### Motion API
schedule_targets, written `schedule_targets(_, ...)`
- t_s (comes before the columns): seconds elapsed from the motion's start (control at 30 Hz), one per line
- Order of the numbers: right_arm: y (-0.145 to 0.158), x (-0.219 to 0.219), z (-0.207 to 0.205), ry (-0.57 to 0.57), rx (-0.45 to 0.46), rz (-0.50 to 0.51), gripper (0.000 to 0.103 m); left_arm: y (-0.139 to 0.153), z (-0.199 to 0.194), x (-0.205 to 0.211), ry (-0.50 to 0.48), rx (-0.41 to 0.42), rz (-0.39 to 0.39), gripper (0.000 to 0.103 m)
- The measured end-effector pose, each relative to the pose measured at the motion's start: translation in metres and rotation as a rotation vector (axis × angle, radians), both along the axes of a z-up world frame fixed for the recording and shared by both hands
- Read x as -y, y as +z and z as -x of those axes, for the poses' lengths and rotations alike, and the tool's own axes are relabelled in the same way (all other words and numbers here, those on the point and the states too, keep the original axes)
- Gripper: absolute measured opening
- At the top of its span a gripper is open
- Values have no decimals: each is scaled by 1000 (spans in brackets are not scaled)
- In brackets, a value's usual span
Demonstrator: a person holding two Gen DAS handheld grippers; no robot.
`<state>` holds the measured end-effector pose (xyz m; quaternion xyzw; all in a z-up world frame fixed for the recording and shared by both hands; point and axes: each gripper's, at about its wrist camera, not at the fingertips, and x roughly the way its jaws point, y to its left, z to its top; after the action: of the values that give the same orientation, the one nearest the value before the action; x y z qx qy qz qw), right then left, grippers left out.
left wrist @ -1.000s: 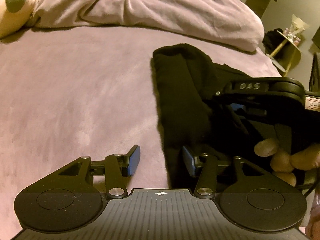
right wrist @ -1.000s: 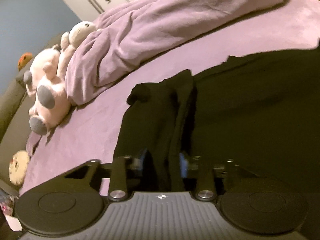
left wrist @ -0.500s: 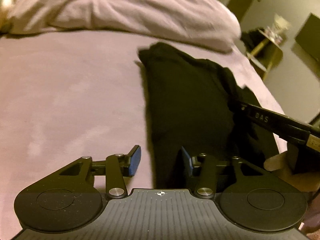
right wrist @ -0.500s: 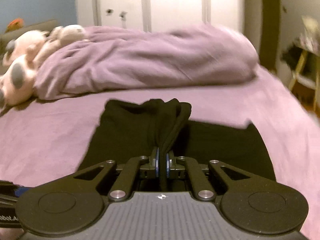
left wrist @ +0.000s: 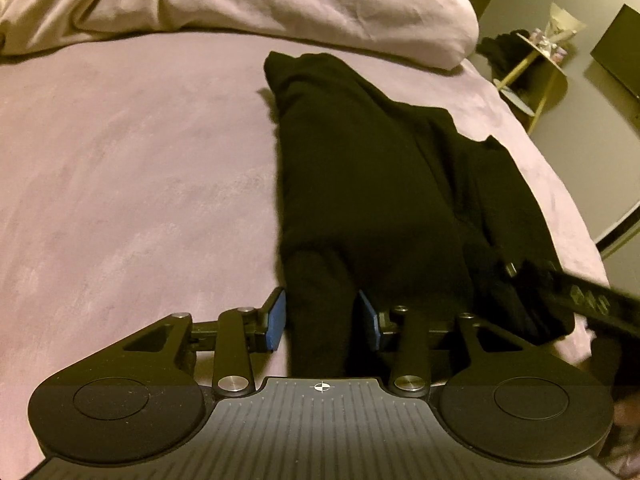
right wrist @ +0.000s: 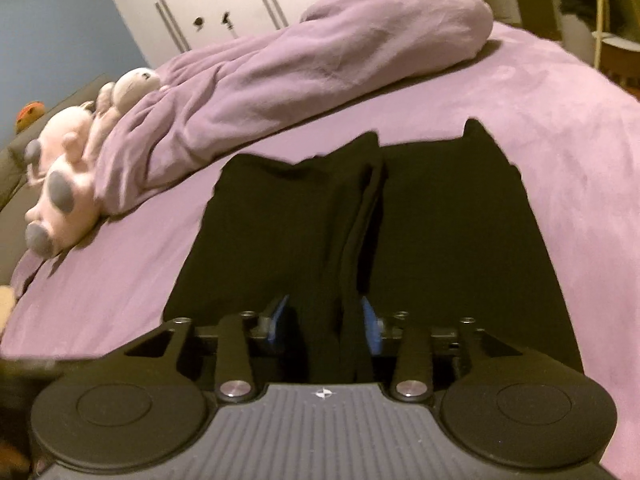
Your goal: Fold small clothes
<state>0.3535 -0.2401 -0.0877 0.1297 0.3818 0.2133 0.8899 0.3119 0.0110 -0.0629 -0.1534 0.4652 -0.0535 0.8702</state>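
Observation:
A black garment (left wrist: 368, 184) lies on the purple bed, partly folded lengthwise, with a raised fold along its middle (right wrist: 360, 216). My left gripper (left wrist: 322, 320) is open at the garment's near left edge, and a bunched strip of the cloth lies between its blue pads (left wrist: 276, 320). My right gripper (right wrist: 324, 320) is open at the near middle of the garment, with the raised fold of cloth running between its pads (right wrist: 370, 320). The right gripper's body shows at the right edge of the left wrist view (left wrist: 580, 300).
A rumpled purple duvet (right wrist: 320, 64) lies across the far side of the bed (left wrist: 120, 160). Pink plush toys (right wrist: 68, 176) sit at the far left. A small yellow side table (left wrist: 532, 68) stands beyond the bed's right edge. White wardrobe doors (right wrist: 240, 0) stand behind.
My right gripper, shut on the fold half a second ago, has opened. My left gripper has moved forward so the garment's edge now lies between its pads.

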Motion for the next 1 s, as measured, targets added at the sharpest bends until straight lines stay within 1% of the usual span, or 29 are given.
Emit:
schedule_targets(0.07,-3,6,10,20,-10,-20,47,0,1,1,5,0,-5,44)
schedule_targets(0.1,-5,7,15,25,-8,-10,47,0,1,2,8,-1,-9,44)
schedule_targets(0.17,-8,4,24,32,10,33,38,0,1,4,17,-5,-14,44)
schedule_targets(0.2,-7,2,28,30,28,62,21,1,2,4,20,-7,-16,44)
schedule_targets(0.23,-7,2,31,34,30,70,10,3,3,4,25,-10,-18,44)
schedule_targets(0.27,-6,4,32,36,14,47,10,4,3,4,29,-11,-17,44)
schedule_targets(0.3,-4,9,33,25,6,2,9,5,4,4,33,-10,-16,44)
schedule_targets(0.4,-3,30,34,5,-27,-161,9,9,3,3,42,5,-32,45)
schedule_targets(0.43,-4,35,33,-8,-36,-175,9,9,2,3,41,8,-38,46)
schedule_targets(0.47,-7,38,34,-20,-35,-139,9,9,0,3,42,7,-42,46)
schedule_targets(0.53,-14,33,36,-20,-33,-27,8,8,-3,2,48,-1,-45,46)
schedule_targets(0.6,-16,29,38,4,-17,9,8,9,-4,0,51,3,-46,46)
schedule_targets(0.67,-9,28,35,15,-18,28,11,16,-4,-3,65,14,-56,46)
schedule_targets(0.7,-4,30,33,6,-24,9,21,20,-3,-6,71,29,-56,47)
schedule_targets(0.73,1,31,31,-6,-17,-2,30,24,-3,-10,80,50,-55,49)
schedule_targets(0.8,8,36,26,-33,22,-25,41,30,-5,-17,108,89,-56,54)
schedule_targets(0.83,8,38,22,-38,24,-48,45,31,-7,-19,117,100,-54,54)
schedule_targets(0.9,8,40,7,-45,10,-120,48,26,-19,-23,118,95,-38,55)
schedule_targets(0.97,3,37,-11,-57,-13,-155,48,14,-34,-26,98,50,-1,56)
schedule_targets(1.0,-2,35,-22,-61,-41,-177,48,10,-39,-27,107,36,13,56)
